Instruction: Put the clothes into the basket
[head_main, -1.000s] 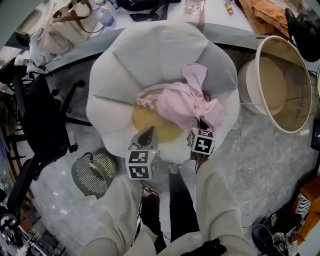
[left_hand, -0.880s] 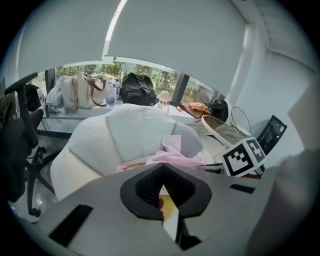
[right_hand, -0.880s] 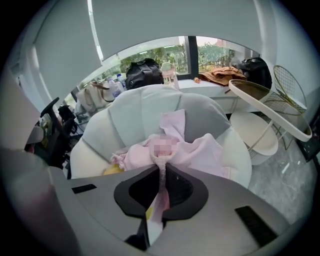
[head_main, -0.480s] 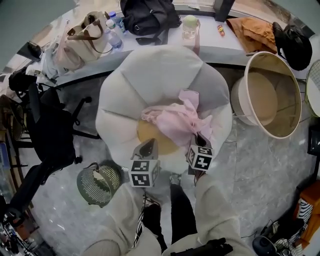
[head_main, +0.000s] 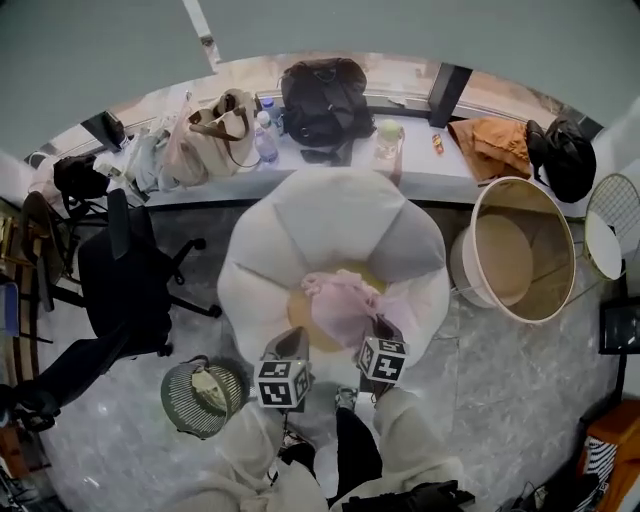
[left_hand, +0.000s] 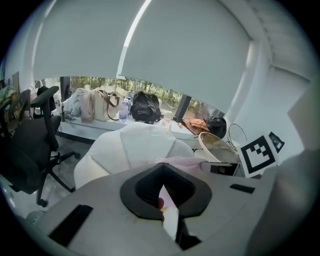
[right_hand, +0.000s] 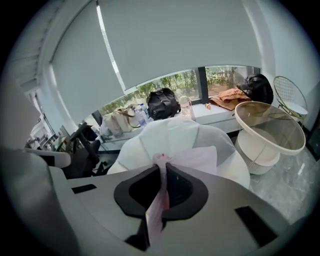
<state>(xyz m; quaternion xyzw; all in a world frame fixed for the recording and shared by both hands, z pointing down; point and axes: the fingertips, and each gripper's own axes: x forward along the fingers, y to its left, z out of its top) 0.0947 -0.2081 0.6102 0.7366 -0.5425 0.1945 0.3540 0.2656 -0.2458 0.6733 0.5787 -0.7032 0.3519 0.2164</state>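
A pink garment (head_main: 345, 305) hangs bunched over the yellow middle of a white and grey flower-shaped cushion chair (head_main: 335, 230). My right gripper (head_main: 380, 330) is shut on it; in the right gripper view pink cloth (right_hand: 192, 157) runs down between the jaws of the gripper (right_hand: 163, 167). My left gripper (head_main: 291, 345) sits just left of the garment with its jaws together. In the left gripper view only a thin pale sliver shows between the jaws of this gripper (left_hand: 162, 189), and the garment (left_hand: 182, 162) lies beyond them. A large cream basket (head_main: 520, 250) leans tilted to the right of the chair.
A small green wire basket (head_main: 205, 398) stands on the marble floor at the left front. A black office chair (head_main: 125, 280) is farther left. The window ledge behind holds a black bag (head_main: 320, 100), a beige bag (head_main: 215, 125) and orange cloth (head_main: 490, 145). My legs are below the grippers.
Both grippers have risen. The garment has been pulled up off the cushion and bunched toward its front by the right gripper. The head view has drawn back, showing more of the room.
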